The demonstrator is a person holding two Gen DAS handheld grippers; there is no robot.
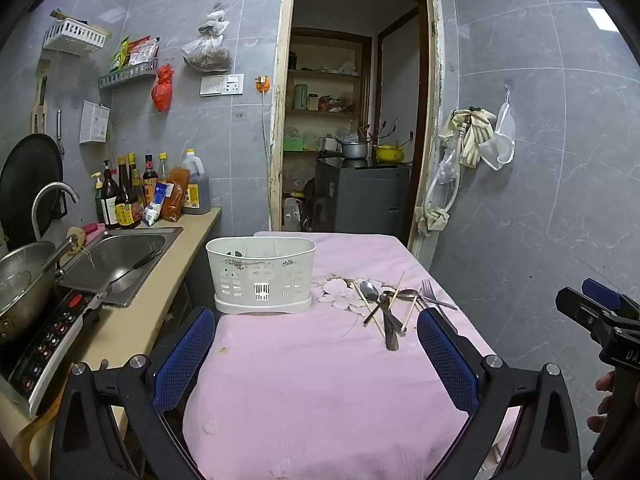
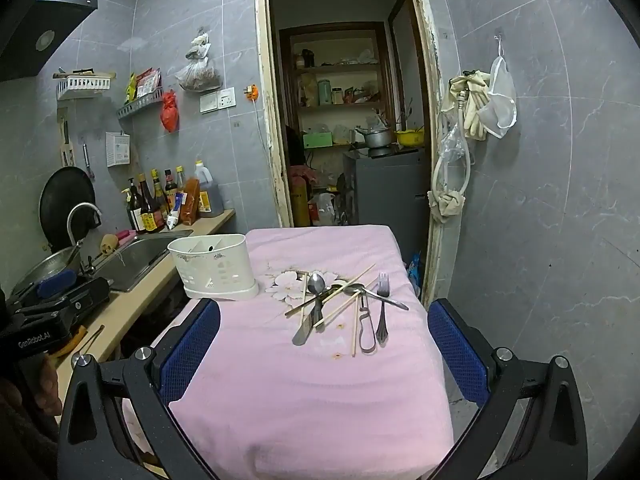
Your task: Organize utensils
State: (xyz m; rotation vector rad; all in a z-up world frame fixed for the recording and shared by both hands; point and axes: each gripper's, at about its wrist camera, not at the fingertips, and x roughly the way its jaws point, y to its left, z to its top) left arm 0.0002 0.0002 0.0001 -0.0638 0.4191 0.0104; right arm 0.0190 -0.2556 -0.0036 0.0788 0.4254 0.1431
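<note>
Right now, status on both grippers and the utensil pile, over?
Left gripper open, empty. Right gripper open, empty. Loose pile of metal cutlery and wooden chopsticks on the pink tablecloth, beside the white plastic utensil caddy. Path clear.

The left tool (image 1: 316, 354) is hovering over the pink-covered surface (image 1: 320, 392), its blue-padded fingers (image 1: 184, 356) standing wide apart with nothing between them; a white utensil holder (image 1: 262, 276) is sitting upright ahead; to its right a heap of spoons, chopsticks and a fork (image 1: 394, 304) is lying crossed on the cloth; the right tool (image 1: 600, 316) is showing at the right edge; a sink (image 1: 116, 264) is lying to the left.
</note>
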